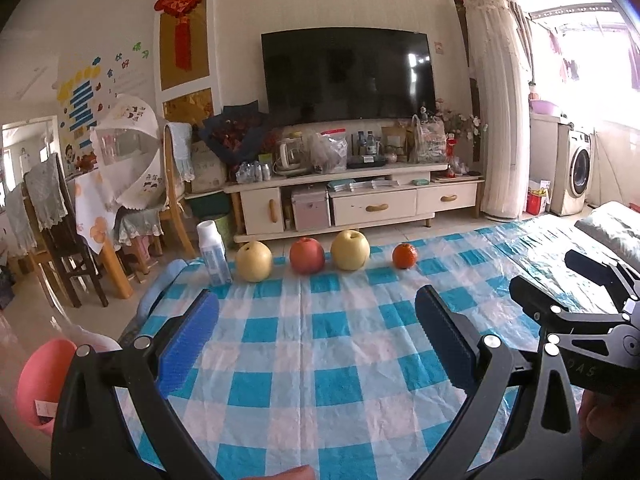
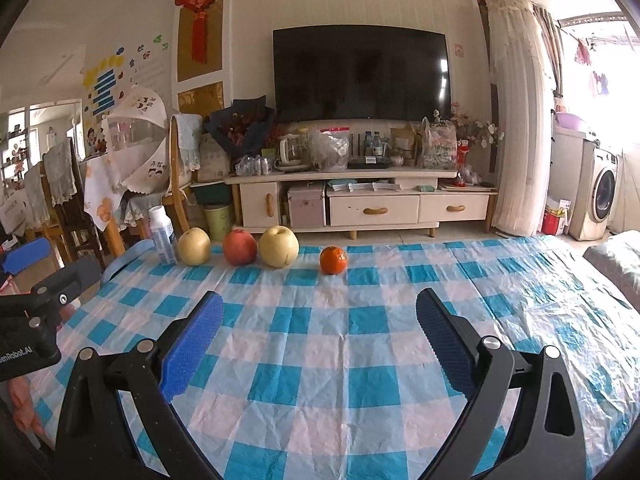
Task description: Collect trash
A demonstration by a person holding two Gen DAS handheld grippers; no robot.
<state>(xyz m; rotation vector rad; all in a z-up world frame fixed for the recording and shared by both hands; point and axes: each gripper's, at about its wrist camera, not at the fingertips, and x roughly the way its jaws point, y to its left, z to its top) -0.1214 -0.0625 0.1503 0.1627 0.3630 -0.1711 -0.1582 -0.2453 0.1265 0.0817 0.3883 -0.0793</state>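
Note:
A row of objects stands at the far edge of the blue-and-white checked tablecloth (image 1: 320, 344): a white bottle (image 1: 214, 253), a yellow pear (image 1: 253, 261), a red apple (image 1: 307, 255), a second yellow pear (image 1: 350, 250) and a small orange (image 1: 404, 256). The right wrist view shows the same row: bottle (image 2: 162, 235), pear (image 2: 194, 247), apple (image 2: 239, 247), pear (image 2: 278, 246), orange (image 2: 333, 260). My left gripper (image 1: 316, 320) hovers open over the cloth, well short of the row. My right gripper (image 2: 319, 316) is open too, with nothing between its blue pads.
A pink bin (image 1: 42, 384) sits on the floor left of the table. Wooden chairs (image 1: 72, 232) and a covered dining table stand at the left. A TV cabinet (image 1: 352, 196) lies beyond the table. A grey sofa cushion (image 1: 612, 232) is at the right.

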